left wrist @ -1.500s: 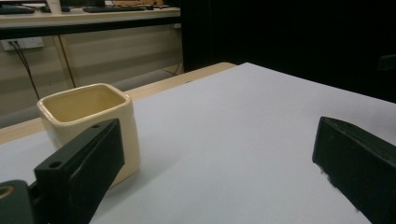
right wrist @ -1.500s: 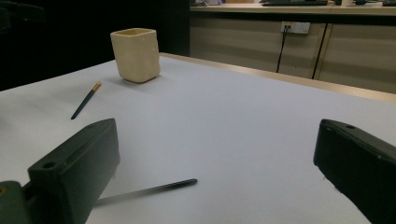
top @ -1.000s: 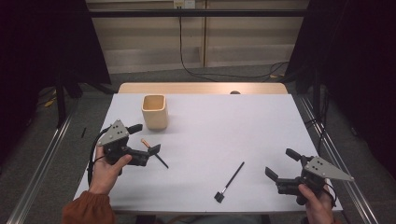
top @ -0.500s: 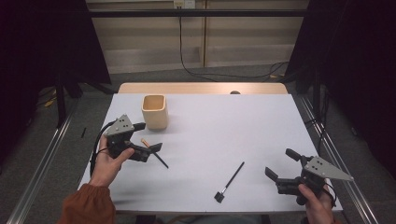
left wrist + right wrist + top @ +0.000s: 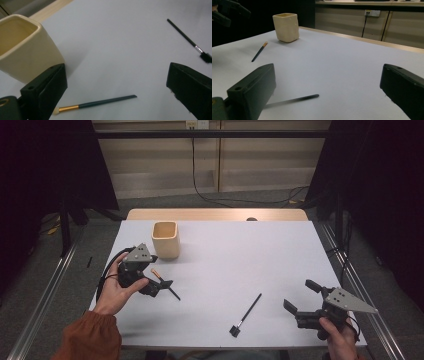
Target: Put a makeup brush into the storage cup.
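Nearest the person, at about 5 o'clock on the table [image 5: 280, 245], the right gripper [image 5: 302, 301] sits low over the near edge with its jaws spread wide and nothing between them. Its own view shows the two black jaws far apart, with the thin handle of the black brush [image 5: 294, 99] lying on the sheet just beyond the left jaw.

That black brush [image 5: 246, 314] rests flat at about 6 o'clock, bristle head toward the near edge, handle slanting away toward 1 o'clock, well apart from both grippers.

Farther in, at about 8 o'clock, the left gripper [image 5: 159, 284] is held just above the table in the left hand [image 5: 114, 287], jaws likewise parted and empty. Beneath them lies the gold brush [image 5: 96, 103], a dark handle with a gold ferrule and pale tip, flat on the sheet between the two jaws and touching neither. In the high view the brush [image 5: 165, 284] is partly hidden by the gripper.

Beyond, at about 10 o'clock, the cup [image 5: 165, 240] stands upright, cream and square-mouthed, near the left gripper.
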### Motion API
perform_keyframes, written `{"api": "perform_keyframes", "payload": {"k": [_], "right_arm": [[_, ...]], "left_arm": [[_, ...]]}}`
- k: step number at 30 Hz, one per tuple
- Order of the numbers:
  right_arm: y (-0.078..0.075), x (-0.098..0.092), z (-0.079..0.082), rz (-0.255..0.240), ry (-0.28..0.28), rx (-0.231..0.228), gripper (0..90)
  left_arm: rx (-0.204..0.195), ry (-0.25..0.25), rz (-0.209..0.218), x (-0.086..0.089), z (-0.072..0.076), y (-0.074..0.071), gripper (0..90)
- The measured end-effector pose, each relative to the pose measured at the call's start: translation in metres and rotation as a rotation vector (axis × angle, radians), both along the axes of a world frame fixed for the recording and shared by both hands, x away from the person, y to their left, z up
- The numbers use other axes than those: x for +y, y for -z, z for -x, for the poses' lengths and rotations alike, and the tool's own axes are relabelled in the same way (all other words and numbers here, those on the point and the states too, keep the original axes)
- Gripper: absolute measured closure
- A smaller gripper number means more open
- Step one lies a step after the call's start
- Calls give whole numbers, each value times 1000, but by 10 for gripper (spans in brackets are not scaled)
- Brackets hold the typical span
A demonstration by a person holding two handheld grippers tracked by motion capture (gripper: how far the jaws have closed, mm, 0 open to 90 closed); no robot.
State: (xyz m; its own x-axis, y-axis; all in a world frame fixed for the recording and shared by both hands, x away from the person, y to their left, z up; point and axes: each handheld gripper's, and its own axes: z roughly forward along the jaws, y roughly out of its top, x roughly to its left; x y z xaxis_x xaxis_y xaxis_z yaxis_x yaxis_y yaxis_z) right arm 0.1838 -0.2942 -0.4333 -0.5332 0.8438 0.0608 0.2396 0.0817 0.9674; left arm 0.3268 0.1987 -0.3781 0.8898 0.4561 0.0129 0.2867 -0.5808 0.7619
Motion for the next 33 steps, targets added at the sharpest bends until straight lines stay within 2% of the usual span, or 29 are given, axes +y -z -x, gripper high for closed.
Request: {"api": "perform_keyframes", "payload": {"k": [2, 4, 17, 19, 21, 26, 29, 33], "right_arm": [[0, 0, 0, -1, 1, -1, 0], [0, 0, 0, -2, 3, -1, 0], [0, 0, 0, 0, 0, -2, 0], [0, 0, 0, -1, 1, -2, 0], [0, 0, 0, -1, 2, -2, 0], [0, 0, 0, 2, -3, -2, 0], [0, 0, 0, 4, -4, -2, 0], [0, 0, 0, 4, -4, -1, 0]], "left_arm": [[8, -1, -19, 0, -2, 1, 37], [39, 12, -44, 1, -5, 3, 42], [79, 73, -244, -4, -12, 9, 42], [70, 76, -256, -5, -13, 9, 43], [88, 87, -259, -5, -15, 11, 45], [112, 112, -313, -5, -17, 16, 46], [113, 124, -338, -6, -17, 18, 47], [123, 136, -349, -6, -19, 20, 48]]}}
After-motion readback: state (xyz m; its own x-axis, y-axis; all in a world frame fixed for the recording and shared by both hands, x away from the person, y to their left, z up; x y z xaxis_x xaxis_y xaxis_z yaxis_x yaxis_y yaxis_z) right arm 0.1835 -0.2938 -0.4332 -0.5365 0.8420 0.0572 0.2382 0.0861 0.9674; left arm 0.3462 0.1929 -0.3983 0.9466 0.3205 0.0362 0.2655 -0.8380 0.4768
